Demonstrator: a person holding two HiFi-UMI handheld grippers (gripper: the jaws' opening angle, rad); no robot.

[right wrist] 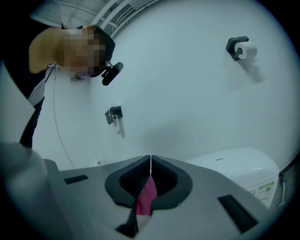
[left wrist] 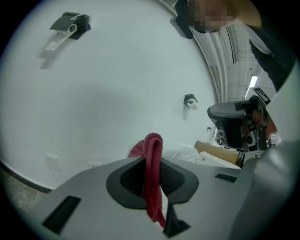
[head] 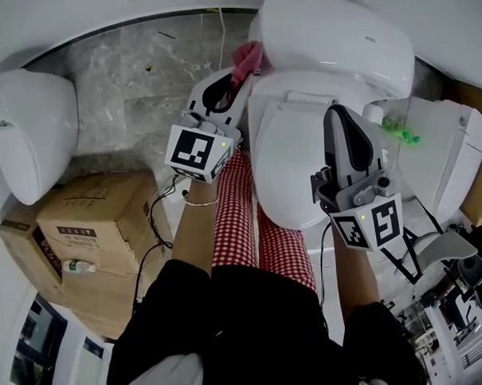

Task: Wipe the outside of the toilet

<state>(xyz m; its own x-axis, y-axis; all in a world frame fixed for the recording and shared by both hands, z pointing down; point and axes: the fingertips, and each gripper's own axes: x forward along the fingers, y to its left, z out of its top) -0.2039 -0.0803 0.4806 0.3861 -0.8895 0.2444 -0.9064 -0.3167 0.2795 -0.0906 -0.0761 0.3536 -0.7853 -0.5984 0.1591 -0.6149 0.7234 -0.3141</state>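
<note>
White wall (left wrist: 117, 93) fills the background ahead of both tongs. The left tongs (head: 230, 80) are clamped on a pink-red cloth (left wrist: 152, 178), which is folded over and sticks out past their tips. The cloth is just beside the toilet (head: 283, 162), at the side of the tank. The right tongs (right wrist: 150, 159) are closed tip to tip, with a pink scrap (right wrist: 146, 199) caught low between them. They are above the closed toilet lid, with the tank just ahead of them.

Brown cardboard boxes (head: 91, 230) sit stacked on grey marbled floor (head: 129, 101) beside a white ceramic fixture (head: 31, 141); a black toilet-roll holder (right wrist: 243, 48) hangs on the wall (right wrist: 187, 93).
</note>
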